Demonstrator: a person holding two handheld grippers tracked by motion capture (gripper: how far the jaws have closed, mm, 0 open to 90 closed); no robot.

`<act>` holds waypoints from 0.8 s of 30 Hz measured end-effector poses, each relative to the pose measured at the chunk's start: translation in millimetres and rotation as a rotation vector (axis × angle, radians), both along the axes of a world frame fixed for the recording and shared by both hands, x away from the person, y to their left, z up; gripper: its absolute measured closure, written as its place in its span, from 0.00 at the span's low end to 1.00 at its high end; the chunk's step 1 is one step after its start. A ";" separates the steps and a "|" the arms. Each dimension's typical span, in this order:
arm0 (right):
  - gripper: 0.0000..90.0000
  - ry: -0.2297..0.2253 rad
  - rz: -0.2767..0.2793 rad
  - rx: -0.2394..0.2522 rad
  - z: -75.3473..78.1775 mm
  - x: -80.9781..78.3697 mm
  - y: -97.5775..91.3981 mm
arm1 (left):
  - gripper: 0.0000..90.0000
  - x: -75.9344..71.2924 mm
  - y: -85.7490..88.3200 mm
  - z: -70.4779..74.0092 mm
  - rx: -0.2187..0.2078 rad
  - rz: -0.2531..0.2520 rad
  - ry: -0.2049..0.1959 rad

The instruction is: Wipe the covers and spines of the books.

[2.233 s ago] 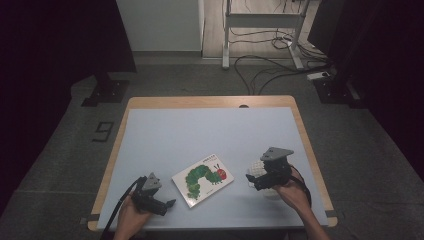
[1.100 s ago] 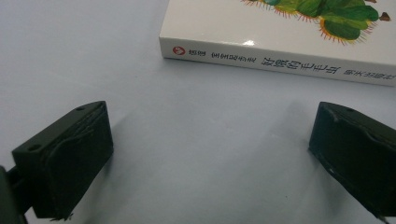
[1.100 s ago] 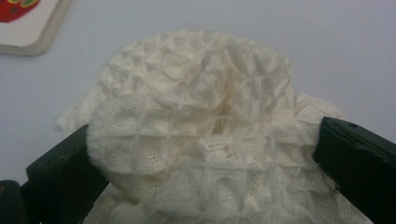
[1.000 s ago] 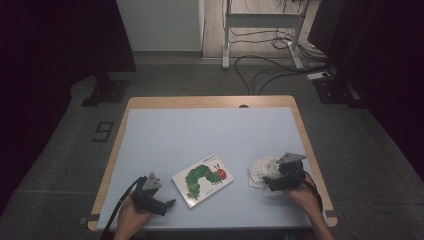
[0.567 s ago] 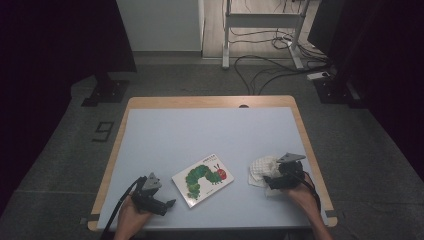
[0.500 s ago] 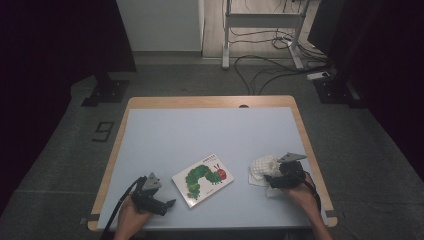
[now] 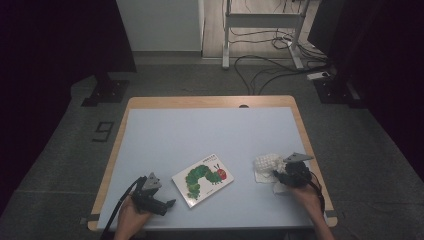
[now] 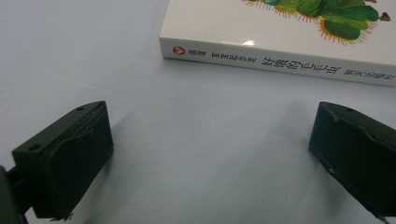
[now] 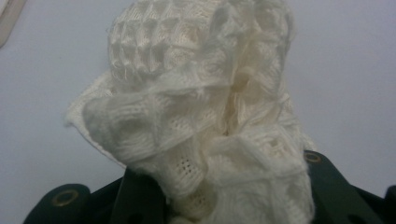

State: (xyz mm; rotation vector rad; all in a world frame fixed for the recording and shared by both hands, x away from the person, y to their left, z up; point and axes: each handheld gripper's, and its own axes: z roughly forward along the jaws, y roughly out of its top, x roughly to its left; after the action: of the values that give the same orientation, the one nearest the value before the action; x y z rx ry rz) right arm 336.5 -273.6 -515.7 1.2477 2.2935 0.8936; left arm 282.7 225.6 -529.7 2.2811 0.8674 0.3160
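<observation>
Cream waffle-knit cloth; white book with green caterpillar

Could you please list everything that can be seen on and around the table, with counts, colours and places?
Table: one, pale blue top with wooden edge, centre.
Picture book: one, white cover with a green caterpillar, lying flat at the near middle.
Knitted cloth: one, cream, bunched up at the near right, pinched between the right gripper's jaws.
Metal stand: one, grey, on the floor beyond the table.
Cables: several, black and white, on the floor beyond the table.
Left gripper: one, black, near left, jaws open beside the book.
Right gripper: one, black, shut on the cloth.
</observation>
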 end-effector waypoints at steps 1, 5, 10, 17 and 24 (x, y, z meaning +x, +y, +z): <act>0.68 -0.002 0.003 0.000 0.9 -0.3 -0.3 | 0.00 0.0 0.0 0.0 0.000 0.000 0.000; 0.68 -0.019 0.016 0.023 7.8 -2.8 -1.7 | 0.00 0.0 0.0 0.0 0.000 0.000 0.000; 0.67 -0.032 0.032 0.060 18.5 -4.7 -2.4 | 0.00 0.0 0.0 0.0 0.000 0.000 0.000; 0.67 -0.044 0.067 0.109 31.8 -6.0 2.5 | 0.00 0.0 0.0 -0.1 0.000 0.000 0.000; 0.67 -0.050 0.120 0.143 43.7 -6.0 17.4 | 0.00 0.0 0.0 0.0 0.000 0.000 0.000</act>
State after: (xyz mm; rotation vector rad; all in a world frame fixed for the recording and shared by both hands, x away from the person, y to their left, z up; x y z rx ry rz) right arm 330.5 -256.2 -472.0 1.1396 2.3202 1.1361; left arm 282.8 225.6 -529.7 2.2811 0.8668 0.3159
